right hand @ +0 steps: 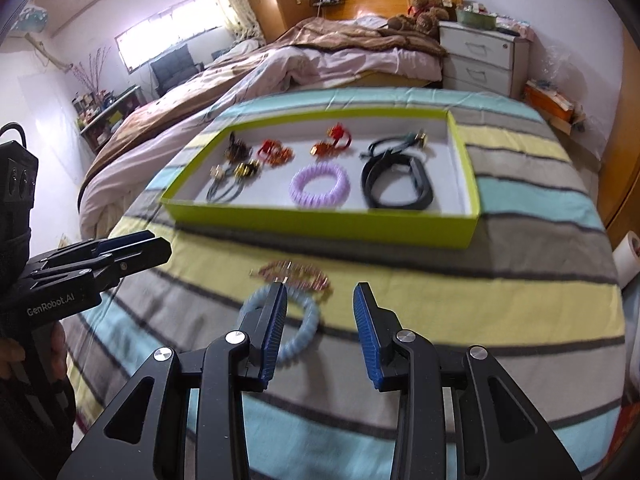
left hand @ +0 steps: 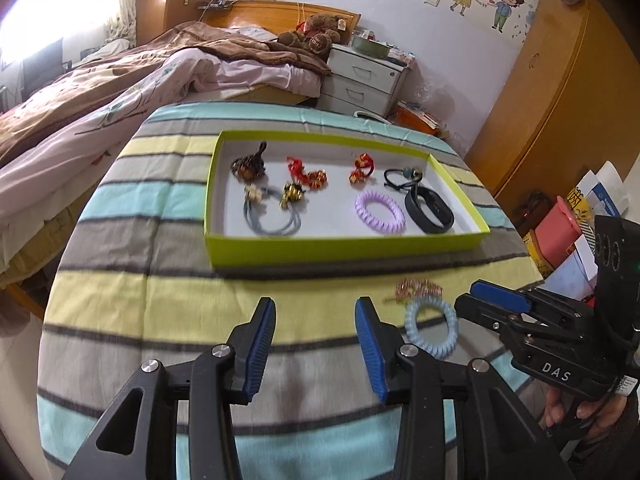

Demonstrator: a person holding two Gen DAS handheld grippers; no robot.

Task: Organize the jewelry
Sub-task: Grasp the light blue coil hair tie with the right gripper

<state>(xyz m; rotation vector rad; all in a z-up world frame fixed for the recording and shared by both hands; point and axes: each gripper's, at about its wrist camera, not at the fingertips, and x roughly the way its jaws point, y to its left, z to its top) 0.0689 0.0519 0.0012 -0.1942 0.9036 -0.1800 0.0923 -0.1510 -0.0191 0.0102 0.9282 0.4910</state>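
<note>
While both views blur with motion, the left gripper (left hand: 316,308) and right gripper (right hand: 320,294) stand apart-jawed, gripping nothing. The pale blue coil bracelet (right hand: 308,322) lies on the striped cloth (left hand: 140,280), half hidden behind the right gripper's finger; the pink hair clip (right hand: 296,272) beside it is smeared. The green tray (left hand: 340,246) holds other pieces.

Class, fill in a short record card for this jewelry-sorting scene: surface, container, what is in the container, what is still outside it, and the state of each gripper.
Surface: striped cloth
Container: green box, open top
In the box: purple coil band, black wristband, several hair ties and charms
Outside the box: blue coil band and pink hair clip, on the cloth in front of the box
Left gripper: open, nothing between its fingers
Right gripper: open, holding nothing, over the blue coil band
</note>
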